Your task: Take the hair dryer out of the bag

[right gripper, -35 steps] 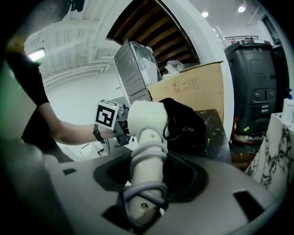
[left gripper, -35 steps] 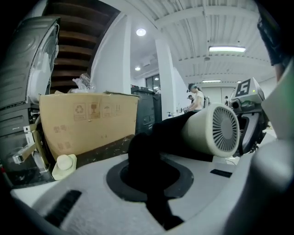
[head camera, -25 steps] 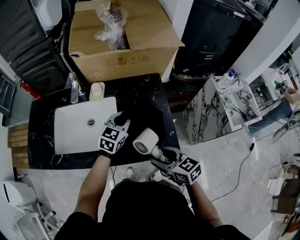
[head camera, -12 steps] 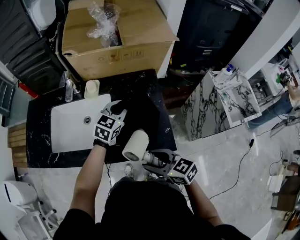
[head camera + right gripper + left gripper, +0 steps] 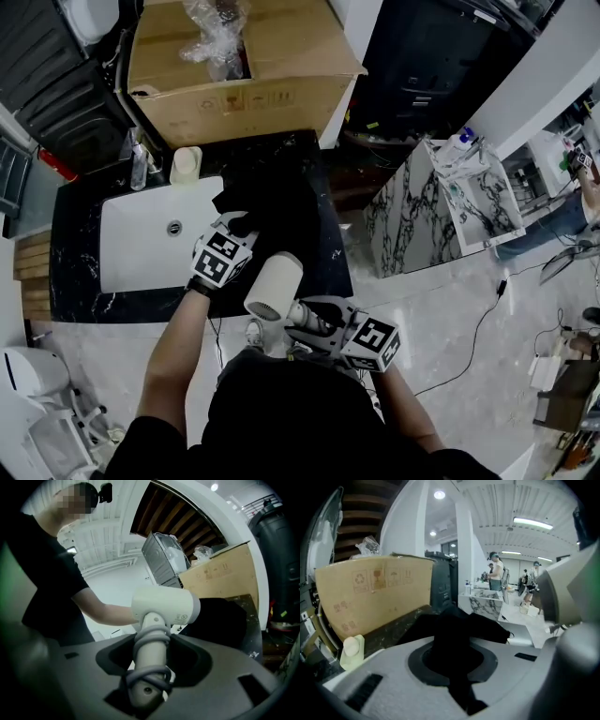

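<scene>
The right gripper [image 5: 305,317] jaws clamp the cord-wrapped handle of the white plastic hair dryer [image 5: 274,286], handle axis along the jaws, clear of the limp black fabric bag [image 5: 277,208], which the left gripper [image 5: 232,228] jaws pinch shut toward the tabletop's [image 5: 77,246] right edge.

Top edge crops cardboard box [image 5: 234,84]. In head view, black bag [image 5: 277,206] hides left gripper [image 5: 234,225] jaw tips. Label print on hair dryer [image 5: 164,604] unreadable.
</scene>
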Available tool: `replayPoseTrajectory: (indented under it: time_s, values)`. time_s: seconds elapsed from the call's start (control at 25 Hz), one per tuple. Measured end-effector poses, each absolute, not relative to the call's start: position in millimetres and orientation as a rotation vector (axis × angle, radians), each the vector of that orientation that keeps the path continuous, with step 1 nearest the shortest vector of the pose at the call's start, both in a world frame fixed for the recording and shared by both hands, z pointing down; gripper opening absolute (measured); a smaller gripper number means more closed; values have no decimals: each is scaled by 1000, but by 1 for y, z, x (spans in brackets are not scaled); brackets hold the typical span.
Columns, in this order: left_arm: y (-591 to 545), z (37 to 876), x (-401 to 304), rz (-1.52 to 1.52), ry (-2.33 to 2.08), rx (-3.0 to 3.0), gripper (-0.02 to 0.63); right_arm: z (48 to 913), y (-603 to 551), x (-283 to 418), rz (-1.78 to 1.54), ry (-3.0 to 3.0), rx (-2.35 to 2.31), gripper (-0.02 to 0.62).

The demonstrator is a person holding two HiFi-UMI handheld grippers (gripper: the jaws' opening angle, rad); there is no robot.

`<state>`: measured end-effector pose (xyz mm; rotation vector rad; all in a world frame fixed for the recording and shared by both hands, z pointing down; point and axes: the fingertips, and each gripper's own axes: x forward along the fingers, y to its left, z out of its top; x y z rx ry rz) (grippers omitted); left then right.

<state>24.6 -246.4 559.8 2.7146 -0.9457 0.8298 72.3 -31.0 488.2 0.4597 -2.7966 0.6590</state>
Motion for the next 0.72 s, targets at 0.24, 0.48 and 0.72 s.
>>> replayPoseTrajectory:
  time_s: [0.24,0.48,0.72]
  values:
    - [-179,613,26,1112,-650,2614,142,482,-59,97,688,-2809,679,229]
    - [-140,608,29,985,-567,2616,349,475,-80,115,675,-2792,844,229]
    - [-118,550,17,507,-703,2717,373,468,-97,116,693,-2816,910,229]
